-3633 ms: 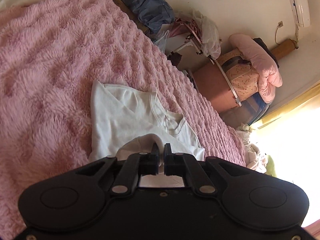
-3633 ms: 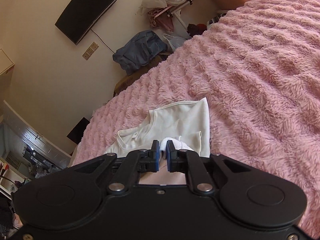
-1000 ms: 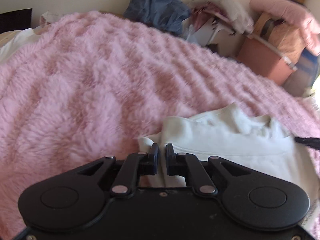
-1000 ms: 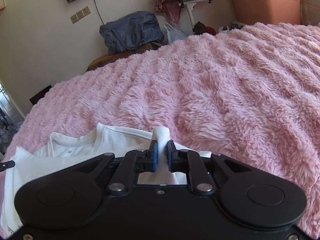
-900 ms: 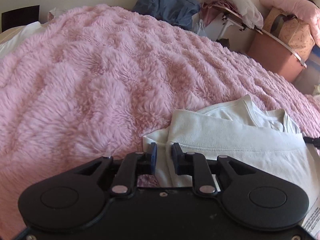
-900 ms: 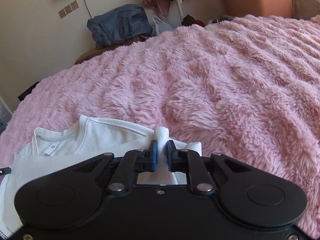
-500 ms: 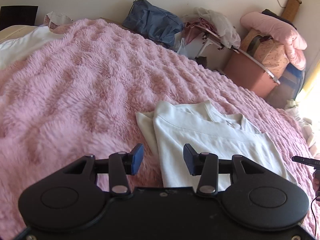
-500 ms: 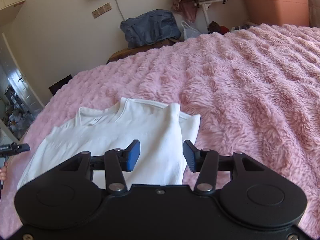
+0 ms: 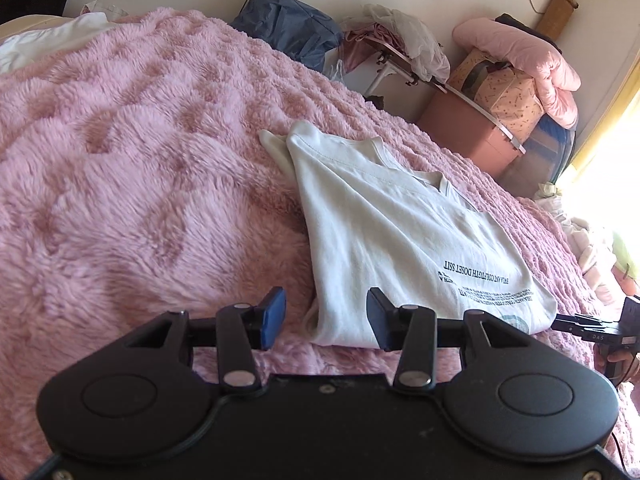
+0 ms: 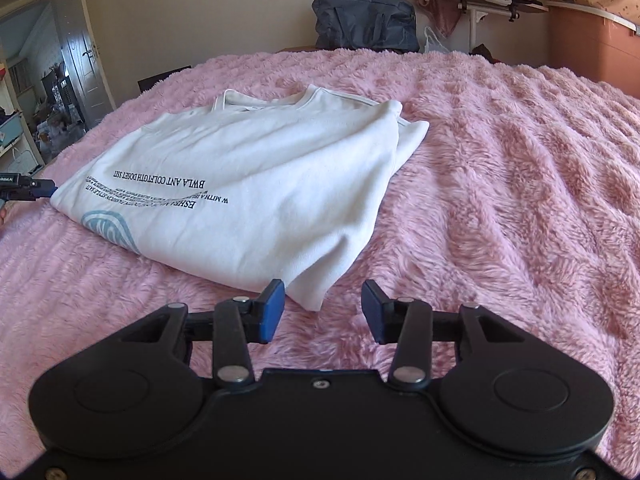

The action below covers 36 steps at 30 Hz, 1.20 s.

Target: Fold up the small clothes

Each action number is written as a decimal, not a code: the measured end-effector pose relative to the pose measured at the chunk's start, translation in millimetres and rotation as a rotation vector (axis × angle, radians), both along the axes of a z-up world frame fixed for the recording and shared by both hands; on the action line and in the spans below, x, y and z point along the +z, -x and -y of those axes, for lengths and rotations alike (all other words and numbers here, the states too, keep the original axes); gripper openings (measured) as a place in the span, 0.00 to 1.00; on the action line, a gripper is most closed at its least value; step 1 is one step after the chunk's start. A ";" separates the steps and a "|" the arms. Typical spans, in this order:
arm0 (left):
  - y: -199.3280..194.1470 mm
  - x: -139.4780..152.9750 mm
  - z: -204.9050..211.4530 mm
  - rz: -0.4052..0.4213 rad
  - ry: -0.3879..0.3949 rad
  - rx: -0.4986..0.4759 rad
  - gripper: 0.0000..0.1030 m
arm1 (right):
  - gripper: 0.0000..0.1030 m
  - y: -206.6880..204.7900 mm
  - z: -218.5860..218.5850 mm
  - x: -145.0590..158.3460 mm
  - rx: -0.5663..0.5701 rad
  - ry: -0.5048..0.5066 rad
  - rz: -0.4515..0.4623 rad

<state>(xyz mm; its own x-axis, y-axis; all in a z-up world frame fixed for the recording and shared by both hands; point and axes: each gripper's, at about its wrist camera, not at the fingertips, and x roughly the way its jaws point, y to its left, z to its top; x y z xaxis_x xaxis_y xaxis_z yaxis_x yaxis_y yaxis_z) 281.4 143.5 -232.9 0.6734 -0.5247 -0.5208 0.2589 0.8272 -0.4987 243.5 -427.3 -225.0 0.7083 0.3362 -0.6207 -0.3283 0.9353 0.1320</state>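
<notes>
Left gripper (image 9: 326,318), right gripper (image 10: 322,310): jaws spread (empty).

The small black print on the white T-shirt (image 10: 248,176) was too fine to read; its folded-under layers were hidden.

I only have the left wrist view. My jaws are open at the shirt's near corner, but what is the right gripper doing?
Observer: The right gripper is open and holds nothing. The near corner of the white shirt lies just ahead of its jaws on the pink blanket.
Operator: Is the fold tidy on that side?
Observer: Not quite. At the far right corner, a lower layer of fabric pokes out beyond the top layer.
Operator: How does my gripper look from there?
Observer: Only a blue tip of the left gripper shows, at the frame's left edge beside the shirt's folded edge.
</notes>
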 end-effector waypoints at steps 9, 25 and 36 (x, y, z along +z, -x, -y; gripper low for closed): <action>-10.0 -6.8 15.6 -0.016 -0.003 -0.057 0.43 | 0.13 -6.3 -2.3 -4.6 0.054 -0.035 0.003; -29.0 22.3 19.1 0.020 -0.148 -0.197 0.00 | 0.06 -0.3 -8.5 35.3 0.067 0.160 0.061; -31.5 -8.3 18.9 -0.068 -0.217 -0.190 0.01 | 0.06 -1.2 -16.5 -7.4 0.123 0.339 -0.055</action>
<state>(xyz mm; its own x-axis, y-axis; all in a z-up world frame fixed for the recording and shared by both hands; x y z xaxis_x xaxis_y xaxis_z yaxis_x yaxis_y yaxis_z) 312.9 124.6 -241.2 0.5331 -0.5094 -0.6755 0.3915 0.8563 -0.3368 244.8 -410.8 -232.4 0.6380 0.1857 -0.7473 -0.4423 0.8828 -0.1582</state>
